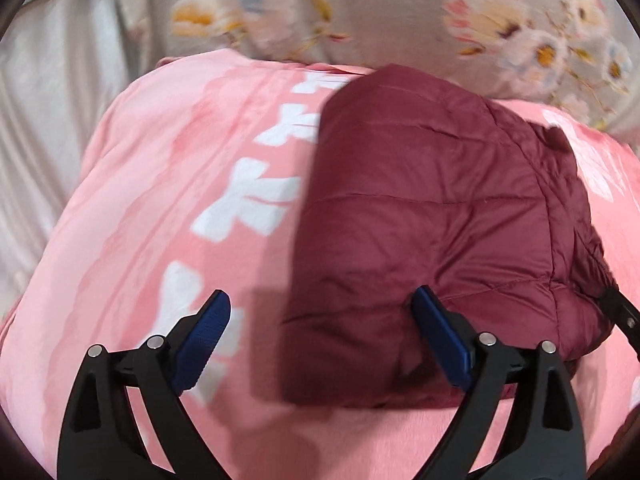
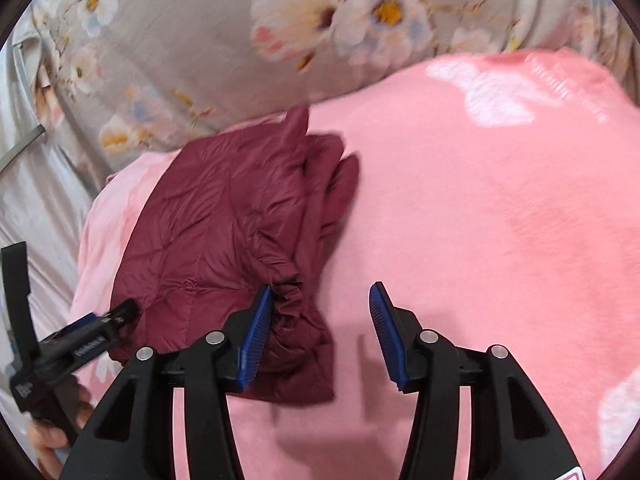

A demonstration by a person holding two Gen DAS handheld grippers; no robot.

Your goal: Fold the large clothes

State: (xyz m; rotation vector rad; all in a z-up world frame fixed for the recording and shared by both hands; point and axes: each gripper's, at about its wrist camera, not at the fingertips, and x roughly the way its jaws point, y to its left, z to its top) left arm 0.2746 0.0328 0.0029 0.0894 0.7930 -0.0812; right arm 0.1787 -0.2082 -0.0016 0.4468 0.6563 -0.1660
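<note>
Lying Folded: Maroon Puffer Jacket on the Pink Blanket

Resting in a compact folded bundle, the maroon quilted puffer jacket (image 1: 436,216) sits on a pink fleece blanket (image 1: 168,168) with white bow shapes, which is spread over a grey floral bedsheet (image 2: 192,48).

The left gripper (image 1: 322,340) hovers at the jacket's near edge with its jaws spread wide; one blue pad (image 1: 440,340) sits over the quilted fabric, the other over bare blanket, and neither pinches anything.

The right gripper (image 2: 322,332) stands about half spread at the opposite side. Its left pad (image 2: 256,332) is just beside a gathered elastic cuff (image 2: 290,292) (possibly brushing it, though blur makes contact hard to judge), and nothing is clamped between the pads.

From the right wrist view, the left gripper (image 2: 120,312) reaches the jacket's far edge, a hand (image 2: 48,436) gripping its handle.
</note>
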